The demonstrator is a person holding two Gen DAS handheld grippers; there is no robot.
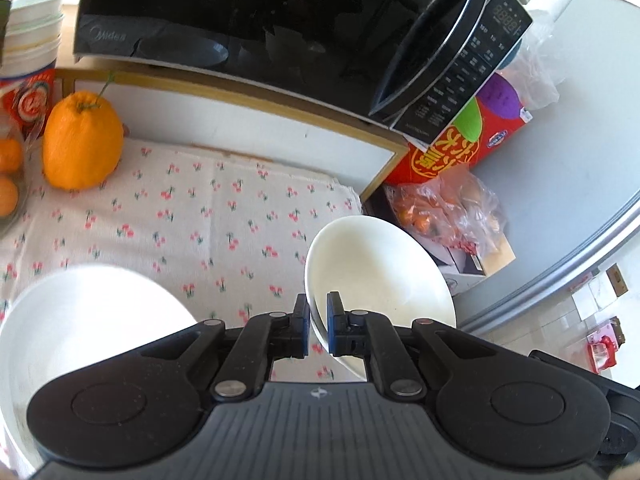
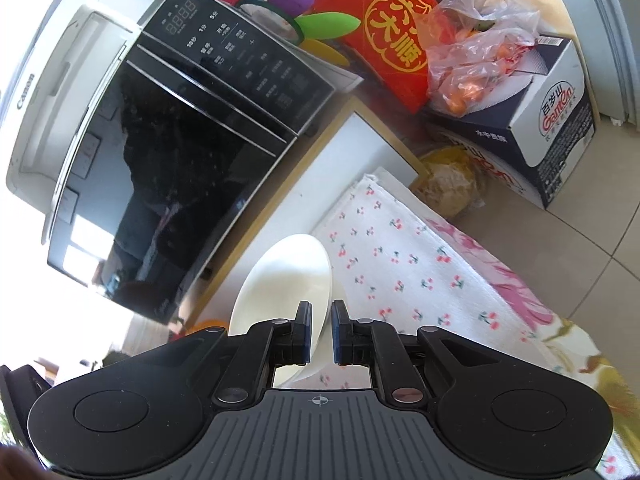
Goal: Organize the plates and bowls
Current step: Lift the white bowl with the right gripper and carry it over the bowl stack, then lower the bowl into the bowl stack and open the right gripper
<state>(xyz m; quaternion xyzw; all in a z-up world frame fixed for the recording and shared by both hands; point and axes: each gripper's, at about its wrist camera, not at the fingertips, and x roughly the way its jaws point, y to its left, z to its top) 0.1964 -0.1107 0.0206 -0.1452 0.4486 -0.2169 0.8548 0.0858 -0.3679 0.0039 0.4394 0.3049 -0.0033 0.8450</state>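
My left gripper is shut on the rim of a white bowl, which hangs tilted above the cherry-print cloth. A second white bowl shows at the lower left of the left wrist view, partly hidden behind the gripper body. In the right wrist view my right gripper is shut on the rim of a white bowl, held tilted over the cloth in front of the microwave. A stack of white bowls stands at the far left.
The black microwave fills the back of the table. A large orange sits at the cloth's far left corner. A red box, a bag of fruit and a carton crowd the floor to the right.
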